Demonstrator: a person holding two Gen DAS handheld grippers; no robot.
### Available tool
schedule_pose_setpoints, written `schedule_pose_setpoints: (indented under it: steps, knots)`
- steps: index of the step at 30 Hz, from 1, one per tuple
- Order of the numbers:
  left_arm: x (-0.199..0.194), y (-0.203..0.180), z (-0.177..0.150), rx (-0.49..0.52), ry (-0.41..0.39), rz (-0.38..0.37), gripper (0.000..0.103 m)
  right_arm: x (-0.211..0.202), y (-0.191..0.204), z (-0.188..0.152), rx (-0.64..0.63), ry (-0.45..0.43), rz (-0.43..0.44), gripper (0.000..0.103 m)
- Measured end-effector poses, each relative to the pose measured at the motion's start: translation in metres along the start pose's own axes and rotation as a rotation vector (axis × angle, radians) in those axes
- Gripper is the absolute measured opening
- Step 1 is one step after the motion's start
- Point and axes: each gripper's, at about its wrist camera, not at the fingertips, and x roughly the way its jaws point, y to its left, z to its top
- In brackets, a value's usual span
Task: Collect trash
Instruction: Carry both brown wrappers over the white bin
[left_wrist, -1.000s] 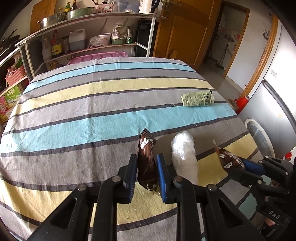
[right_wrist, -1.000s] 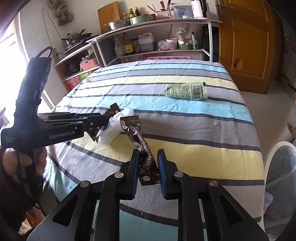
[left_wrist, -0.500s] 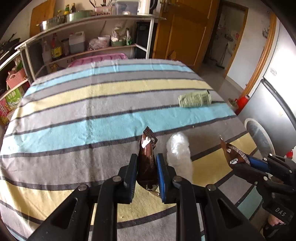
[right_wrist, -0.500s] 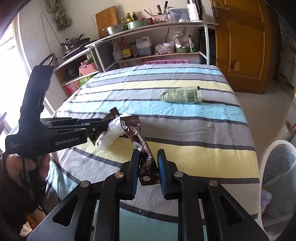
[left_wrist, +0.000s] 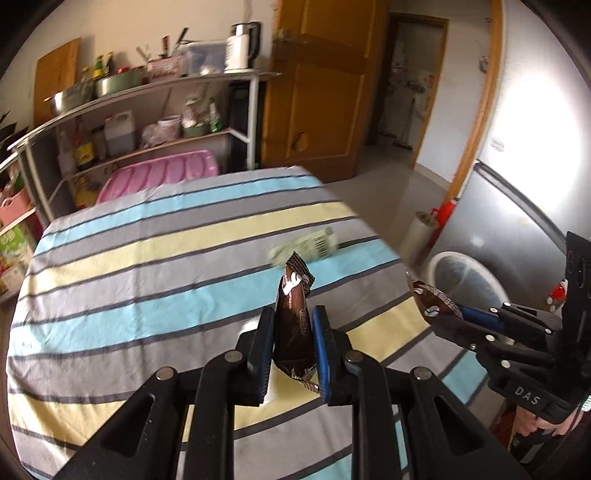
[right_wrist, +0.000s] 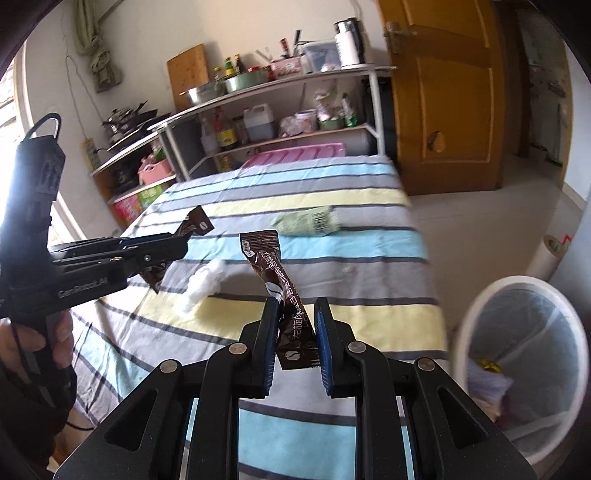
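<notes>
The left gripper (left_wrist: 293, 345) squeezes a shiny brown wrapper (left_wrist: 293, 314) that stands almost straight up above the striped cloth table (left_wrist: 147, 266). The right gripper (right_wrist: 295, 341) pinches another long brown wrapper (right_wrist: 275, 280); its top leans to the left. Both are held up in the air. A fluffy white wad (right_wrist: 203, 284) and a crumpled green packet (right_wrist: 308, 221) lie on the cloth. A round white bin (right_wrist: 524, 347) stands at the right.
</notes>
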Motion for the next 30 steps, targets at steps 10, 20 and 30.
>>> schedule_pose_setpoints:
  steps: [10,20,30]
  knots:
    - [0.02,-0.082,0.018,0.124,0.012,-0.143,0.021,-0.055,-0.063,-0.009,0.101,-0.054,-0.142,0.021]
    - [0.052,-0.169,0.016,0.217,0.065,-0.259,0.021,-0.088,-0.133,-0.034,0.225,-0.053,-0.272,0.02]
    - [0.095,-0.229,0.005,0.286,0.16,-0.3,0.022,-0.079,-0.184,-0.061,0.311,0.04,-0.379,0.021]
